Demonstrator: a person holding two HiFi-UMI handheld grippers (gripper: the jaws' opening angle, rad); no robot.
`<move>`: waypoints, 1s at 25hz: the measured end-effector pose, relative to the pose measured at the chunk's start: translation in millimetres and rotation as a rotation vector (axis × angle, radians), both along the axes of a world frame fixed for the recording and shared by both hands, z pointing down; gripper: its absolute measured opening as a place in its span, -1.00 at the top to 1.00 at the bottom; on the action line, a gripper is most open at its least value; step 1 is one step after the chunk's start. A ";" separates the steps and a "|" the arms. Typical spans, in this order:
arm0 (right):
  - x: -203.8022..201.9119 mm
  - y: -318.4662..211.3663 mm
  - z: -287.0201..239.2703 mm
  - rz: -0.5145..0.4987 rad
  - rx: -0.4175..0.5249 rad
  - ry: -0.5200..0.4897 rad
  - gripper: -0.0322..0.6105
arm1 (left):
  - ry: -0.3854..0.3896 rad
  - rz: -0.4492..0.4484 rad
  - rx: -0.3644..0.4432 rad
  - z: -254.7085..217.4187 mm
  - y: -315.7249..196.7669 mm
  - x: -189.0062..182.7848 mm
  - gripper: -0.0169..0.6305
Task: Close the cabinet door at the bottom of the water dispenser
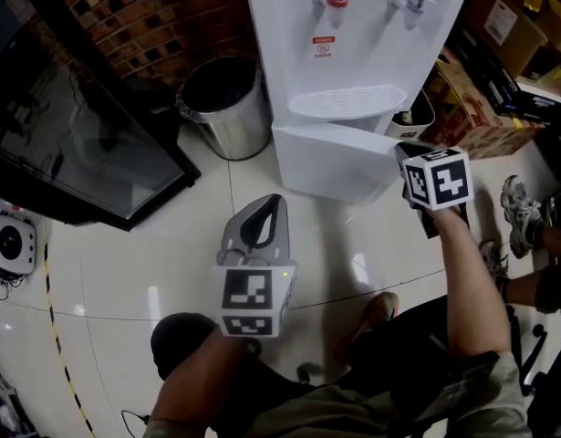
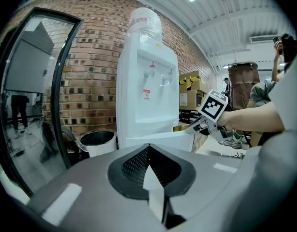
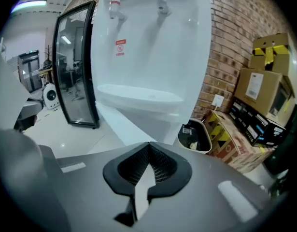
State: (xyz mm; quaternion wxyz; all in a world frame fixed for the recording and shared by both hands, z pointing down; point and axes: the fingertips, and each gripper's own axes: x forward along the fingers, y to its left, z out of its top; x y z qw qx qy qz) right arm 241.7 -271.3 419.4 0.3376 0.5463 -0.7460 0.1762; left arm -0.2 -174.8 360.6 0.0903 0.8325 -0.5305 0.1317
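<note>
The left gripper (image 1: pixel 269 204) is held low over the pale tiled floor (image 1: pixel 125 272). Its jaws are seen pressed together in the left gripper view, with nothing between them. It is pointed toward the water dispenser (image 1: pixel 362 35) and kept well apart from it.

The right gripper (image 1: pixel 405 148) is held farther forward, at the right-hand edge of the cabinet door (image 1: pixel 335 161). Its jaws are likewise closed on each other, and nothing is pinched. Whether the door is actually touched by it cannot be told.

The cabinet door is found at the foot of the dispenser, below the drip tray (image 1: pixel 346 101). It is seen swung outward from the white body rather than flush with it. In the right gripper view the door (image 3: pixel 120 121) is shown as a white panel running out toward the lower left.

A round metal bin (image 1: pixel 227 103) is stood just left of the dispenser, against the brick wall (image 1: pixel 143 16). A black-framed glass panel (image 1: pixel 79 135) is placed farther left. On the right side of the dispenser a small lined bin (image 1: pixel 415 113) is tucked close in, and cardboard boxes (image 1: pixel 472 108) are stacked beyond it.
</note>
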 end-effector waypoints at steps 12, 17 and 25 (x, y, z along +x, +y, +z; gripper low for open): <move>20.4 -72.0 -1.6 0.319 0.259 -0.229 0.90 | -0.029 -0.020 -0.027 13.7 -15.7 -0.1 0.94; 23.4 -75.1 -1.7 0.383 0.269 -0.254 0.89 | -0.021 -0.033 -0.020 8.7 -23.8 -7.7 0.95; 52.7 -60.2 -8.0 0.466 0.229 -0.191 0.90 | 0.005 -0.001 -0.011 7.3 -34.5 1.0 0.95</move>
